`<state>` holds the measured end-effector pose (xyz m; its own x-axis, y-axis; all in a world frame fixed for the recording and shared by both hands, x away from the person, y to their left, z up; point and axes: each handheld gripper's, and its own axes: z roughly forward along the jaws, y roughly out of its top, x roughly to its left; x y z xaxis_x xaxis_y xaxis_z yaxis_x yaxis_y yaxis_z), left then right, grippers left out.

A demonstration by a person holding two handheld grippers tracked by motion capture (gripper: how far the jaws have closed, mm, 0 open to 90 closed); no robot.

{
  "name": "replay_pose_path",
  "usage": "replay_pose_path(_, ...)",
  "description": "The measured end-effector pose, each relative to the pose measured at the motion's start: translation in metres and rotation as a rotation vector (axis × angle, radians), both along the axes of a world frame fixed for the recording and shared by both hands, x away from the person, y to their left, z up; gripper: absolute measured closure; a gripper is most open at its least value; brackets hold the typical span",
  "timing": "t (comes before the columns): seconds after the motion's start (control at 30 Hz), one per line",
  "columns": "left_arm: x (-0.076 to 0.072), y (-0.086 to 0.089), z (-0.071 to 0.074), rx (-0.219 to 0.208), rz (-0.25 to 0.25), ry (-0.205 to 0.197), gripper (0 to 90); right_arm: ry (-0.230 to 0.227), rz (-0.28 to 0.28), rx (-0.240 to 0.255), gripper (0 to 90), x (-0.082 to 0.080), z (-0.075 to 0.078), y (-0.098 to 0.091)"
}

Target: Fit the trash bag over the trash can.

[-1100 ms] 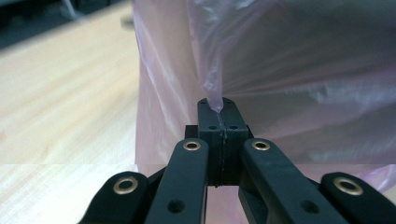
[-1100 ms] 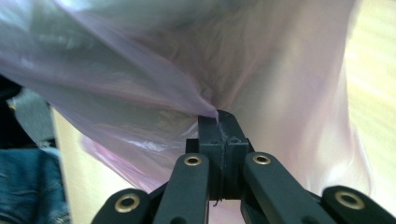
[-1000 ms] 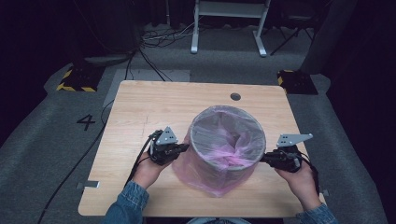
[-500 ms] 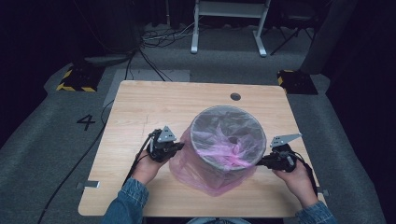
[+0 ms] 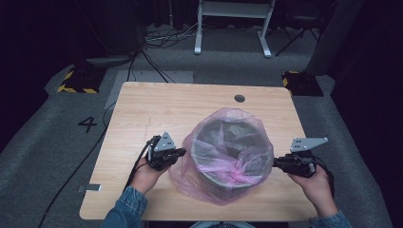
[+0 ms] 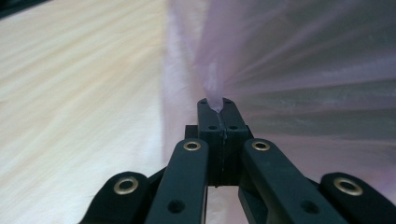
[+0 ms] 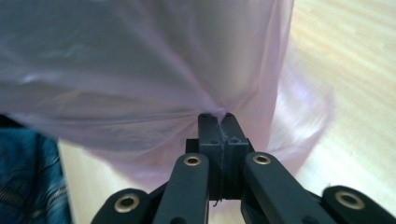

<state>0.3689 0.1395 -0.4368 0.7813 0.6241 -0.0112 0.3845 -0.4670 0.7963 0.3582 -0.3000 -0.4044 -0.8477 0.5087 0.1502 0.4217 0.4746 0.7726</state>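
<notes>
I had both tongs pinched tight on the pink bag (image 5: 223, 164) — my left tongs (image 5: 183, 153) on its film at the left side, my right tongs (image 5: 275, 163) on the film at the right. In the left gripper view the film bunched into a peak right at the tips of the left tongs (image 6: 215, 103); the right tongs (image 7: 217, 116) bit a similar fold. The bag was draped over the grey bin (image 5: 228, 142), which stood on the bench (image 5: 157, 109) near my edge. To do this well, I judged I should draw both sides down evenly — a lopsided pull could tip the bin or tear the thin film. The near edge was close under my hands, so there was little room there. Farther off the bench was bare wood up to the small hole (image 5: 239, 98), plenty of space to shift into.
</notes>
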Motion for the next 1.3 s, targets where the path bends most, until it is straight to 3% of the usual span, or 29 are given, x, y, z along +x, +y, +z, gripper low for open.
replay_pose_path(0.03, 0.003, -0.006, -0.007, 0.050, 0.001, 0.015, 90.0, 0.003, -0.003, -0.006, 90.0, 0.003, -0.002, 0.003)
replay_pose_path(0.1, 0.004, -0.015, -0.014, 0.108, -0.012, 0.025, 90.0, 0.031, 0.001, -0.039, 90.0, 0.011, -0.011, 0.011)
replay_pose_path(0.17, 0.004, -0.024, -0.020, 0.146, -0.038, 0.036, 90.0, 0.075, 0.005, -0.091, 90.0, 0.018, -0.024, 0.018)
replay_pose_path(0.37, -0.012, -0.037, -0.023, 0.159, -0.114, 0.045, 90.0, 0.203, 0.035, -0.225, 90.0, 0.018, -0.054, 0.026)
replay_pose_path(0.43, -0.021, -0.039, -0.025, 0.178, -0.136, 0.048, 90.0, 0.216, 0.042, -0.260, 90.0, 0.014, -0.059, 0.025)
replay_pose_path(0.57, -0.031, -0.034, -0.034, 0.272, -0.140, 0.058, 90.0, 0.232, 0.059, -0.279, 90.0, 0.000, -0.061, 0.017)
replay_pose_path(0.63, -0.032, -0.025, -0.039, 0.241, -0.133, 0.089, 90.0, 0.234, 0.054, -0.277, 90.0, -0.006, -0.061, 0.010)
replay_pose_path(0.73, -0.034, -0.010, -0.040, 0.219, -0.091, 0.094, 90.0, 0.236, 0.042, -0.267, 90.0, -0.016, -0.059, -0.001)
replay_pose_path(0.8, -0.034, 0.000, -0.037, 0.209, -0.038, 0.087, 89.9, 0.229, 0.019, -0.256, 90.0, -0.021, -0.057, -0.011)
replay_pose_path(0.9, -0.032, 0.016, -0.028, 0.131, 0.078, 0.052, 87.8, 0.213, -0.034, -0.227, 89.4, -0.023, -0.053, -0.027)
replay_pose_path(0.97, -0.032, 0.020, -0.020, 0.083, 0.099, 0.023, 70.7, 0.155, -0.055, -0.209, 64.4, -0.027, -0.049, -0.029)
replay_pose_path(1.0, -0.033, 0.022, -0.016, 0.049, 0.087, 0.011, 63.1, 0.110, -0.061, -0.193, 54.1, -0.030, -0.045, -0.028)
replay_pose_path(1.07, -0.037, 0.024, -0.007, -0.033, 0.012, -0.010, 51.6, 0.025, -0.044, -0.144, 40.8, -0.038, -0.035, -0.024)
replay_pose_path(1.13, -0.041, 0.018, 0.000, -0.102, -0.072, -0.035, 44.0, -0.051, -0.005, -0.106, 38.6, -0.046, -0.024, -0.014)
replay_pose_path(1.17, -0.043, 0.013, 0.003, -0.110, -0.105, -0.047, 41.7, -0.078, 0.018, -0.097, 42.9, -0.049, -0.020, -0.008)
replay_pose_path(1.23, -0.046, -0.002, 0.007, -0.087, -0.154, -0.063, 42.6, -0.115, 0.050, -0.100, 61.1, -0.051, -0.012, 0.006)
replay_pose_path(1.27, -0.047, -0.011, 0.007, -0.051, -0.165, -0.070, 49.8, -0.120, 0.055, -0.110, 69.6, -0.050, -0.010, 0.012)
replay_pose_path(1.3, -0.047, -0.016, 0.007, -0.019, -0.156, -0.084, 64.9, -0.111, 0.055, -0.117, 77.7, -0.047, -0.009, 0.017)
